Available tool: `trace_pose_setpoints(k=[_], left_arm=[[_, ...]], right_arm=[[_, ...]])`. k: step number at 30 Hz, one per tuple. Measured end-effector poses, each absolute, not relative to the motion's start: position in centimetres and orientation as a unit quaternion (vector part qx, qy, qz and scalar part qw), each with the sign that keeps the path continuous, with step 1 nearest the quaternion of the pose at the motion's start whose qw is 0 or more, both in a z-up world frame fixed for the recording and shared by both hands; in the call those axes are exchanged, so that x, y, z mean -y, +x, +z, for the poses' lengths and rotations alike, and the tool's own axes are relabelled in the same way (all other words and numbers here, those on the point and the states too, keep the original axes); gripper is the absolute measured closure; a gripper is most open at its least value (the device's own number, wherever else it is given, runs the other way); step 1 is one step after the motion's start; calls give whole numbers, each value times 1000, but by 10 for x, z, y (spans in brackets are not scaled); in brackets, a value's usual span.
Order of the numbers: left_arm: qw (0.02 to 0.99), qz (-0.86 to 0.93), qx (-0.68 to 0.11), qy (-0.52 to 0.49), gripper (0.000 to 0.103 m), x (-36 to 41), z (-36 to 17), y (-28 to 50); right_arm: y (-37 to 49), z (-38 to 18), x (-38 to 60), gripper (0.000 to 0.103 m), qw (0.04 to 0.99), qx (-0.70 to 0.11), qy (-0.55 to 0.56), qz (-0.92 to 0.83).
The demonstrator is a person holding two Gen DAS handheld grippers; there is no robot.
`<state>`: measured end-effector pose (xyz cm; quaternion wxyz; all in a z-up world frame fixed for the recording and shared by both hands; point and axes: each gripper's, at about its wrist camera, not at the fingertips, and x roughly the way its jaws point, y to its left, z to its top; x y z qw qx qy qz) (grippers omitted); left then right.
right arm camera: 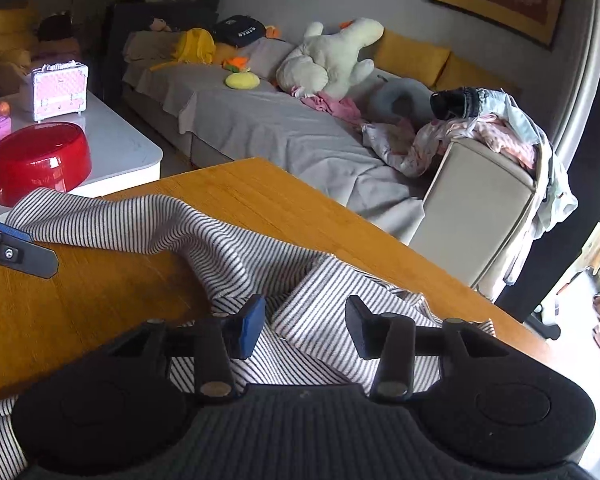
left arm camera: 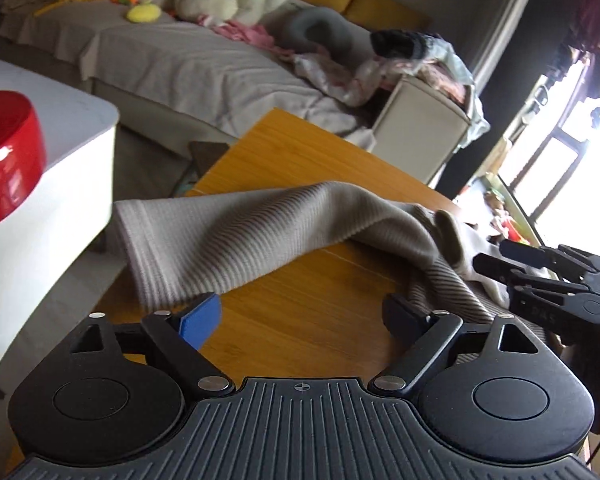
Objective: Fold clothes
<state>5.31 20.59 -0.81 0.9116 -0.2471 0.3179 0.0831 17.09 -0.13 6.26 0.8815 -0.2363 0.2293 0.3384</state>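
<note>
Garment (right arm camera: 228,240) draped across table (right arm camera: 300,200), sofa (right arm camera: 268,128) behind.
Left gripper (left arm camera: 300,316) at the garment's left part, right gripper (right arm camera: 304,320) over its right; side table (right arm camera: 116,148) with bowl (right arm camera: 40,160) left, plush toy (right arm camera: 332,60) on sofa.

A striped garment (right arm camera: 204,240) in thin black and white lines is seen on an orange-brown wooden table (right arm camera: 300,208). A glossy red bowl (right arm camera: 40,160) is set on a white table (right arm camera: 120,148). A cream plush toy (right arm camera: 332,60) and yellow cushions (right arm camera: 412,58) are shown on grey sofa covers (right arm camera: 260,128).
</note>
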Motion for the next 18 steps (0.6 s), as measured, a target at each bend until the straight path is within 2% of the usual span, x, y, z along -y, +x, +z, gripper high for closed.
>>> trace_pose_setpoints(k=[8, 11, 13, 16, 17, 18], left_arm=[[901, 119, -303, -286, 23, -225, -9, 35], [906, 139, -280, -286, 23, -226, -3, 29], [908, 160, -265, -282, 20, -228, 0, 28], [904, 170, -276, -280, 20, -236, -2, 38], [903, 171, -282, -274, 21, -236, -4, 42], [906, 167, -286, -265, 26, -235, -5, 47]], right_arm=[[141, 68, -17, 54, 866, -199, -251, 384], [129, 66, -17, 50, 861, -187, -264, 393], [127, 63, -14, 49, 860, -191, -262, 393], [127, 59, -7, 49, 863, -202, -256, 386], [127, 58, -5, 49, 864, -205, -252, 384], [126, 57, -3, 49, 866, -207, -249, 382]])
